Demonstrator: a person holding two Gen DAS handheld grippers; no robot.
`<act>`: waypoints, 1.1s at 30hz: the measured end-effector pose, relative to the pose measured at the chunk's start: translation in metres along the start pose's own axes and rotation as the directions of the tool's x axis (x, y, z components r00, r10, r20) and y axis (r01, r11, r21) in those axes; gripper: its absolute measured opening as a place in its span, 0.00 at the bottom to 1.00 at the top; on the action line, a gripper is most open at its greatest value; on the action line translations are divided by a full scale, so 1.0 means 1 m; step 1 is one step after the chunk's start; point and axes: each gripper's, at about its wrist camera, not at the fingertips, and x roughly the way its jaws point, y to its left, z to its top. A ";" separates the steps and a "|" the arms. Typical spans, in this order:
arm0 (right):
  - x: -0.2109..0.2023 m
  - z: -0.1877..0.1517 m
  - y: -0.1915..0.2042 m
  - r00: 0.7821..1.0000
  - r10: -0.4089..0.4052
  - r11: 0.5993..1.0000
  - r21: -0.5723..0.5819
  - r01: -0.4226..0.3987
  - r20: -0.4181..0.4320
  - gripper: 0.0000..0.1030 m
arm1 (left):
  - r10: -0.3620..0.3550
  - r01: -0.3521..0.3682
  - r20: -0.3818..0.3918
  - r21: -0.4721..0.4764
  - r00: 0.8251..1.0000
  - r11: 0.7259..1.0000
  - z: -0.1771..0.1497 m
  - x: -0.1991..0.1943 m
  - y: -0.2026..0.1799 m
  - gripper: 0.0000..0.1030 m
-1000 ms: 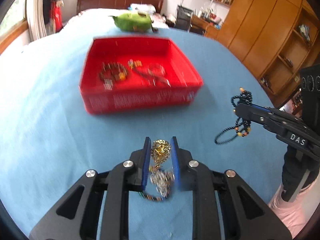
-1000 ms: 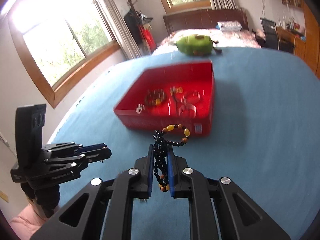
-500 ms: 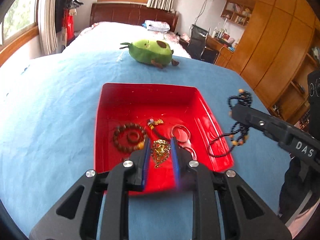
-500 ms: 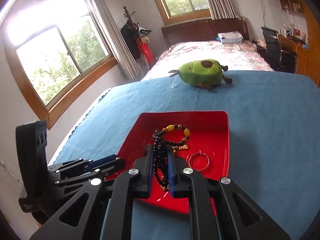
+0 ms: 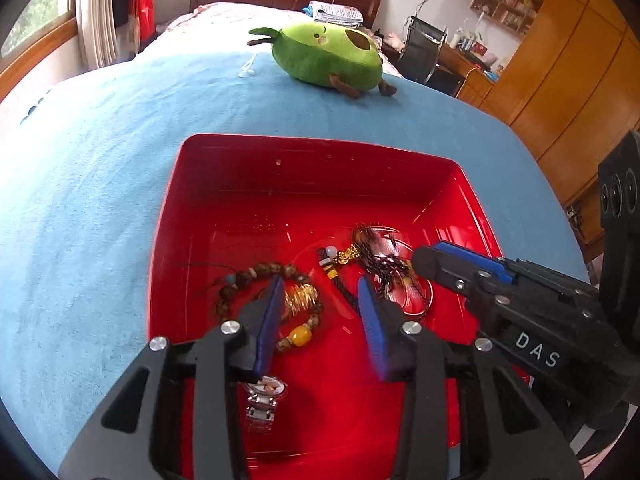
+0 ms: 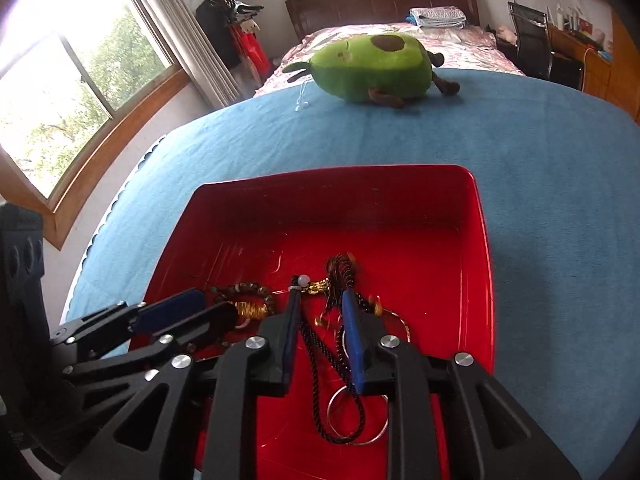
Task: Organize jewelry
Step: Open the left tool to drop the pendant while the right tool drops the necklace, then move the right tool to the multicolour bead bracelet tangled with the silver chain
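left fingers (image 5: 320,316): mine, over the near half of the tray, parting as i hold them; nothing pinched between the blue pads.
gold piece (image 5: 301,298): lies in the tray just past my left fingers, inside the ring of the bead bracelet.
bead bracelet (image 5: 272,307): brown beads with one yellow bead, flat on the tray floor, partly behind my left-hand pad.
watch (image 5: 262,402): silver, in the tray under the base of my left fingers.
right fingers (image 6: 320,320): mine, also over the tray and parting; the pads are not pressing on anything.
black beads (image 6: 370,304): blurred, just past my right-hand pad, down by the tray floor.
cord (image 6: 320,376): dark braided loop, runs between my right fingers on the tray floor, with a gold charm and a pale bead at its far end.
rings (image 6: 356,414): thin metal hoops on the tray floor beneath my right fingers.
tray (image 5: 280,184): red, on the blue bed (image 5: 80,200).
plush (image 5: 326,56): green avocado, on the bed well beyond the tray.
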 end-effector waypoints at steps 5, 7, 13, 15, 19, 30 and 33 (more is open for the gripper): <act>-0.022 -0.013 0.000 0.999 0.022 1.000 -0.002 -0.022 0.025 0.22 | 0.004 -0.004 0.028 -0.010 1.000 1.000 -0.006 -0.022 0.001 0.37; -0.036 -0.018 0.003 0.999 0.025 1.000 -0.016 -0.024 0.040 0.22 | 0.009 -0.009 0.040 -0.009 0.999 1.000 -0.011 -0.034 -0.001 0.37; -0.073 -0.042 0.011 0.997 0.051 0.998 -0.043 -0.049 0.065 0.22 | 0.062 -0.063 0.096 0.009 0.993 0.998 -0.045 -0.072 -0.006 0.54; -0.085 -0.057 0.016 0.997 0.043 0.997 -0.060 -0.039 0.068 0.22 | 0.081 -0.083 0.105 0.017 0.991 0.996 -0.063 -0.082 -0.006 0.59; -0.100 -0.086 0.020 0.997 0.045 0.996 -0.086 -0.039 0.061 0.22 | 0.115 -0.120 0.129 0.033 0.985 0.992 -0.096 -0.099 -0.005 0.66; -0.115 -0.159 0.031 0.997 0.070 0.991 -0.117 -0.067 0.015 0.23 | 0.168 -0.177 0.200 0.030 0.965 0.984 -0.180 -0.147 0.002 0.87; -0.118 -0.177 0.033 0.997 0.079 0.990 -0.115 -0.078 0.005 0.30 | 0.160 -0.170 0.193 0.036 0.968 0.985 -0.196 -0.152 0.001 0.89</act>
